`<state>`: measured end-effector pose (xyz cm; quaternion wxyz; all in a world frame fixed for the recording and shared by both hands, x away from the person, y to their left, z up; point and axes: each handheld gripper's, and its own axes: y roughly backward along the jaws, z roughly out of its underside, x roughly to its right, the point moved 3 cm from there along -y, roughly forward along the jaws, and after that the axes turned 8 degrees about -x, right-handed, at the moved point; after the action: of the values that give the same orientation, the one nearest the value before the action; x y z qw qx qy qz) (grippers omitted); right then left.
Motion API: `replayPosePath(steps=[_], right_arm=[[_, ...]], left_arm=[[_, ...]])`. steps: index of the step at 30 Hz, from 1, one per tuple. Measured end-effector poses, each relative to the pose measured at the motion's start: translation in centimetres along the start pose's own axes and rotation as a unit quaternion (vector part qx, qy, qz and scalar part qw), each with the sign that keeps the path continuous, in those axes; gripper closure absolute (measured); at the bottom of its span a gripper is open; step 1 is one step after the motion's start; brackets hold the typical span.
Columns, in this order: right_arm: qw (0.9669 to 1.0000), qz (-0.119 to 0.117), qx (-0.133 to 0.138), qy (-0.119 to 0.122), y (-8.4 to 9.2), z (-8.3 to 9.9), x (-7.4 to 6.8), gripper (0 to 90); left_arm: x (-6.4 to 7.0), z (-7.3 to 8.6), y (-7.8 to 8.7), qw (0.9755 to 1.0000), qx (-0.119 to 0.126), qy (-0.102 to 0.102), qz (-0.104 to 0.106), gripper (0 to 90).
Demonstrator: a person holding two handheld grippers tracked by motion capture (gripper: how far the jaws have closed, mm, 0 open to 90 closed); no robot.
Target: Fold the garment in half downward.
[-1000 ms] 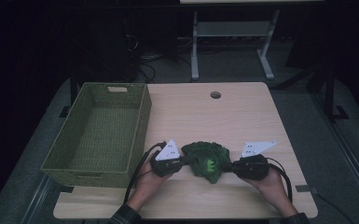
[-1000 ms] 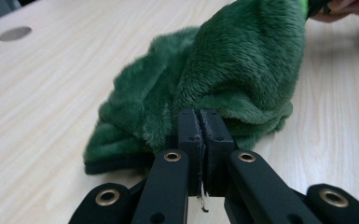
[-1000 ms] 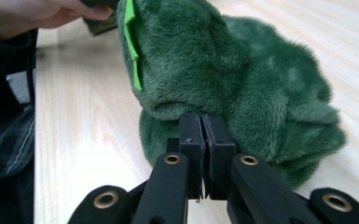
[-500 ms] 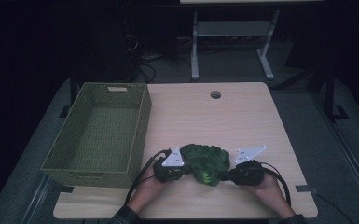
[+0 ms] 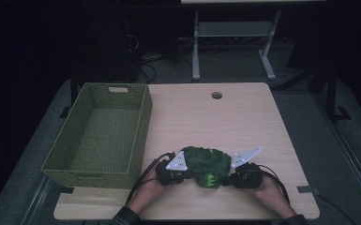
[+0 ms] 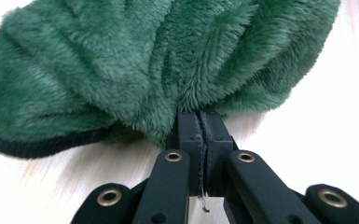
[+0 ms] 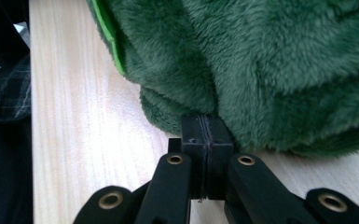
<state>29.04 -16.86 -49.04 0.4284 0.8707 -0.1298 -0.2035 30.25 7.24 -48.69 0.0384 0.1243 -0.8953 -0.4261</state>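
High view: bunched dark-green plush cloth [image 5: 207, 164], lime trim, pinched between left tongs [image 5: 184, 174] and right tongs [image 5: 228, 180].

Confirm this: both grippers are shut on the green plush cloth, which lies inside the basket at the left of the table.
Not quite. The cloth is not in the basket; the high view shows it on the table, to the basket's right, near the front edge. The rest holds: the left gripper and the right gripper are each shut on its fleece, and the basket stands at the table's left.
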Motion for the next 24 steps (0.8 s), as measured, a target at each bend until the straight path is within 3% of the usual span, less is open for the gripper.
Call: replayPosePath(steps=[3,5,9,14,17,19,24], right_arm=[[0.9999,0.004,0.012,0.003,0.3,-0.1,-0.1,84.7],[0.9998,0.007,0.02,0.003,0.9,-0.1,-0.1,75.9],[0.9989,0.017,0.043,-0.005,2.2,-0.1,-0.3,68.1],[0.9971,0.028,0.071,-0.009,4.0,-0.1,-0.5,63.7],[0.9959,0.033,0.083,-0.012,5.0,0.0,-0.4,63.3],[0.995,0.035,0.092,-0.015,5.6,-0.1,-0.3,66.0],[0.9924,0.053,0.11,-0.014,6.1,-1.1,0.3,87.9]], left_arm=[[-0.1,-0.1,0.4,0.9999,0.009,0.007,-0.003,85.3],[-0.1,-0.2,0.9,0.9998,0.013,0.013,-0.004,79.6],[0.2,-0.3,1.7,0.9996,0.02,0.018,-0.008,71.6],[0.5,-0.6,2.6,0.9993,0.022,0.03,-0.008,73.7],[0.4,-0.9,3.3,0.9989,0.019,0.042,-0.006,81.0],[0.3,-1.1,3.8,0.9987,0.016,0.049,-0.005,86.5],[-0.7,-2.3,5.1,0.9976,0.031,0.061,-0.012,89.6]])
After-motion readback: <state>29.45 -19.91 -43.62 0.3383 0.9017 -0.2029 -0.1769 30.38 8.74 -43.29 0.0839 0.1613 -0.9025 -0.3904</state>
